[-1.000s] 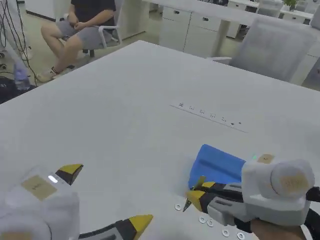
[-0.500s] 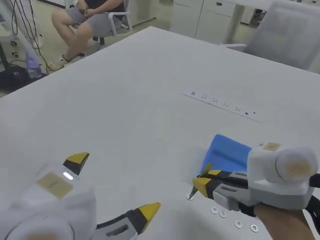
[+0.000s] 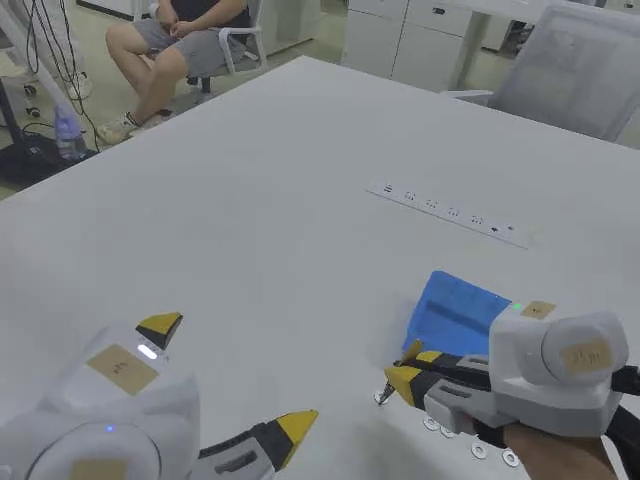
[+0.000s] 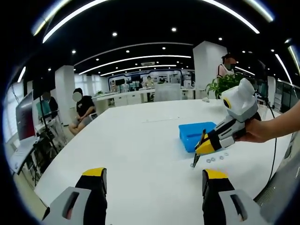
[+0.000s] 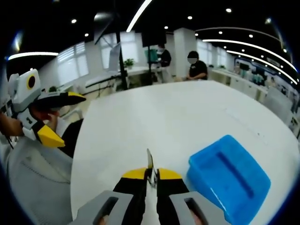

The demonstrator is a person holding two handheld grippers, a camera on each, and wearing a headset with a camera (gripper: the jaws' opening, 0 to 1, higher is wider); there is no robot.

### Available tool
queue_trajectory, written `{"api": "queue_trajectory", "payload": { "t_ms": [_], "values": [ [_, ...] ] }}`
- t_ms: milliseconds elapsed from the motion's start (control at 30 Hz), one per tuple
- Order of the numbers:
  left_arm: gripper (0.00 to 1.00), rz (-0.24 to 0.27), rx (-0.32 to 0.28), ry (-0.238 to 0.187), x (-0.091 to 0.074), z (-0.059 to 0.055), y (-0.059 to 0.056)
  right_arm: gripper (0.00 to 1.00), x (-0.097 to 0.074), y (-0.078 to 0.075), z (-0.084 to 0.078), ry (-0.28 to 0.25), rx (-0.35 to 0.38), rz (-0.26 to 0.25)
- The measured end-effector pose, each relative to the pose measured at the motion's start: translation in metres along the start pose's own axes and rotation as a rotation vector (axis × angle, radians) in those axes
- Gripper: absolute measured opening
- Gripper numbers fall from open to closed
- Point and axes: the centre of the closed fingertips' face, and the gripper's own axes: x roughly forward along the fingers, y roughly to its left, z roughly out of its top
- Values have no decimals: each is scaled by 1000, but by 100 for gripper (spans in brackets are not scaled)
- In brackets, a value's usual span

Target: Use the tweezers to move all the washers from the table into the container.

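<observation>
Several washers (image 3: 480, 452) beside blue container (image 3: 455, 305); right gripper (image 3: 400, 368) clenched on tweezers (image 3: 383, 396); left gripper (image 3: 232, 375) spread wide; socket strip (image 3: 445, 212) farther back.

PLACE: open-plan office | TABLE: a large white table (image 3: 250, 200) is carrying a built-in socket strip (image 3: 447, 212) | SEATING: a person (image 3: 185, 30) is sitting nearby, a grey office chair (image 3: 570, 70) is standing alongside | CEILING: light strips (image 4: 136, 47) are glowing above rows of desks (image 4: 126, 98) | a potted plant (image 4: 224, 84) is standing behind
</observation>
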Motion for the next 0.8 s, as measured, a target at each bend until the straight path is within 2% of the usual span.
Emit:
{"api": "queue_trajectory", "payload": {
  "t_ms": [100, 267, 500, 633, 800],
  "values": [
    [85, -3, -3, 1, 0, 0, 0, 3, -1, 0, 2, 10, -19, -7],
    [87, -5, -4, -8, 0, 1, -1, 3, -9, -1, 14, -10, -8, -7],
    [93, -30, -10, -9, 2, 1, -6, 3, -29, -6, 36, -26, -74, -51],
    [99, -49, -10, -4, 4, 0, -10, 3, -40, -19, 53, -73, -68, -87],
    [99, -81, -16, 1, 6, -1, -17, 3, -52, -51, 67, -126, -51, -189]
  ]
}}
